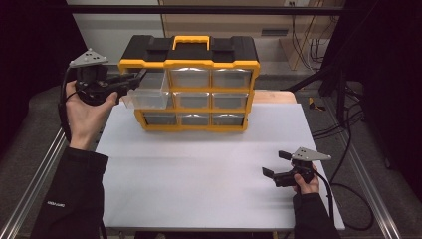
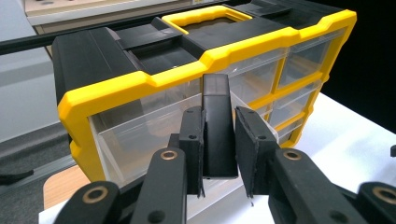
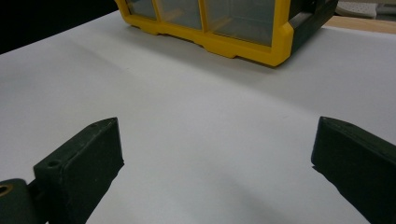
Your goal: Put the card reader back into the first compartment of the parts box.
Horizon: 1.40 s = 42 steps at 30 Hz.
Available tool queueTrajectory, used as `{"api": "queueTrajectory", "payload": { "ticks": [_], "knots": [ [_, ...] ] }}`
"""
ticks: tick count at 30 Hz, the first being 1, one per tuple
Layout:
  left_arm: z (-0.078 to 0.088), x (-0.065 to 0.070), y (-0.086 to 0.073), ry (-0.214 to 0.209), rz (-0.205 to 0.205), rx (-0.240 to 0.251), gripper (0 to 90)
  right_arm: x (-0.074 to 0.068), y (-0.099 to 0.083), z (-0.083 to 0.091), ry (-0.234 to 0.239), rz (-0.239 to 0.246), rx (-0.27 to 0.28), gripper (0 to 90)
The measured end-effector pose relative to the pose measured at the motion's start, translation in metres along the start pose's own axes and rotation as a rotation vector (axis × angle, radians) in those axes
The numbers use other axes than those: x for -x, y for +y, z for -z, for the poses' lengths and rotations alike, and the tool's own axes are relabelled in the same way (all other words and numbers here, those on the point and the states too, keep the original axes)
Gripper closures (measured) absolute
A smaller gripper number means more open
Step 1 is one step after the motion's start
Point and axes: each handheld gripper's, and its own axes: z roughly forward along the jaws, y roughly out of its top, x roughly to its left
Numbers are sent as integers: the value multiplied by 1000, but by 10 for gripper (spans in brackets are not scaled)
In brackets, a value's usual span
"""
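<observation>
White sheeting covers the table (image 1: 209, 174), with dark floor and trailing cables seen around it and a pale wall behind. Nearest the person, the right gripper (image 1: 278, 163) is held low over the sheet at its right side, well apart from everything else; its jaws are spread wide with only bare white surface between them, as is plain in the right gripper view (image 3: 215, 154). Nothing is held or touched by it.

Farther off, at the left, the left gripper (image 1: 133, 79) is raised in an upturned hand and pointed level at the organiser. Its jaws are pressed in on a small black block (image 2: 217, 126), which is pinched upright between the two pads (image 2: 192, 140) in the left gripper view. The block is held just in front of, and over, the clear drawer (image 1: 145, 94) that is pulled part-way out of the top-left bay of the yellow-and-black organiser (image 1: 191, 62). Whether the block already touches the drawer's rim cannot be told.

Beyond that, the remaining drawers are seen pushed in flush, and the organiser stands at the far edge of the sheet with its yellow handle (image 1: 191, 42) folded on top.

As a judgement: the drawer has been opened and the block picked up, so the early part of the work looks done. Left to do are lowering the block into the open drawer, letting go, and pushing the drawer shut.
</observation>
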Motion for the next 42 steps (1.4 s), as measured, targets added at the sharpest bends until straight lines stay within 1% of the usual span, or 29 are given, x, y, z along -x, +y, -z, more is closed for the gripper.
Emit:
{"api": "queueTrajectory", "payload": {
  "ticks": [4,10,11,12,16,19,25,32,34,37,42],
  "knots": [
    [-5,-2,1,4,-8,-10,727,0,0,0,-1,1,0,22],
    [-10,-4,2,9,-8,-14,727,0,0,0,-1,1,-1,23],
    [-11,-5,2,12,-17,-8,727,0,0,0,0,1,-1,23],
    [-12,-5,2,11,-8,-18,727,0,0,0,0,1,0,23],
    [-16,-6,2,11,-8,-21,727,0,0,0,0,0,0,23],
    [-18,-8,1,18,-9,-30,728,0,0,0,1,0,0,23],
    [-21,-14,0,26,5,-37,727,0,0,0,0,0,1,23],
    [-22,-19,-2,40,1,-50,728,0,0,0,0,0,-1,23],
    [-23,-19,-2,40,4,-48,727,0,0,0,0,1,0,23],
    [-25,-20,-3,38,-2,-58,727,0,0,0,0,0,0,23],
    [-26,-21,-5,39,4,-62,728,0,0,0,0,0,2,23]
  ]
}}
